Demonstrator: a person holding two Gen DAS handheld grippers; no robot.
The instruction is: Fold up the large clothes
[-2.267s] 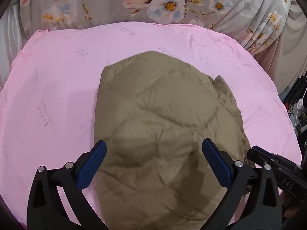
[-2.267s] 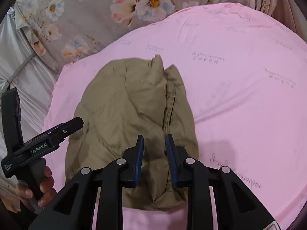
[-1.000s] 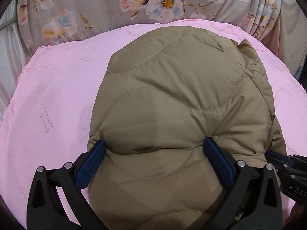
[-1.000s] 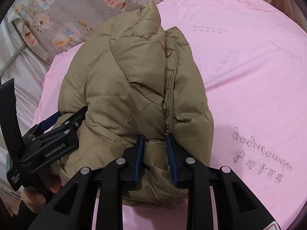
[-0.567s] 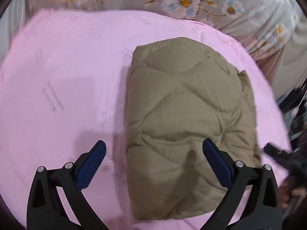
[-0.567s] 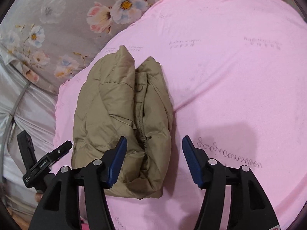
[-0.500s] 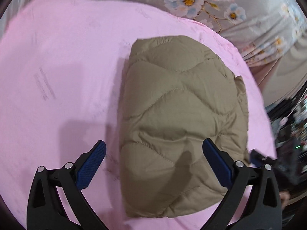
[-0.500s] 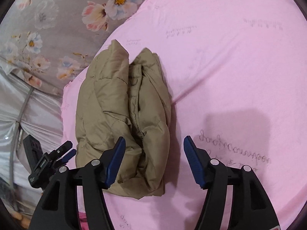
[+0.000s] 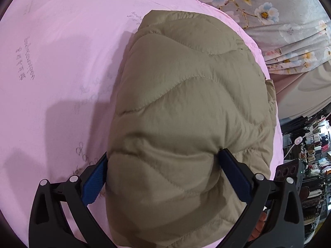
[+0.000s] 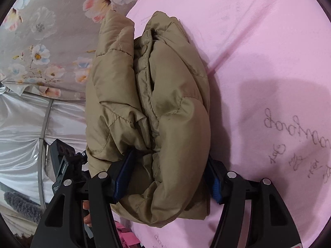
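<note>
A folded olive-tan quilted puffer jacket (image 9: 186,111) lies as a thick bundle on the pink sheet (image 9: 62,62). My left gripper (image 9: 163,175) has its blue-padded fingers wide apart, pressed against both sides of the bundle's near end. In the right wrist view the jacket (image 10: 149,103) shows its open folded edge with a snap placket. My right gripper (image 10: 165,177) straddles the near end of the bundle, with one finger tucked into a fold and the other against the outer side. The left gripper's body (image 10: 66,165) shows at the jacket's left.
A grey floral bedspread (image 9: 279,10) hangs beyond the pink sheet and also shows in the right wrist view (image 10: 41,41). Silvery satin fabric (image 10: 20,124) lies at the left. Cluttered shelves (image 9: 310,155) stand off the bed's right edge.
Both grippers were open above the jacket half a second ago. They have dropped onto it and now clasp its near end from both sides. The right gripper had let go before that.
</note>
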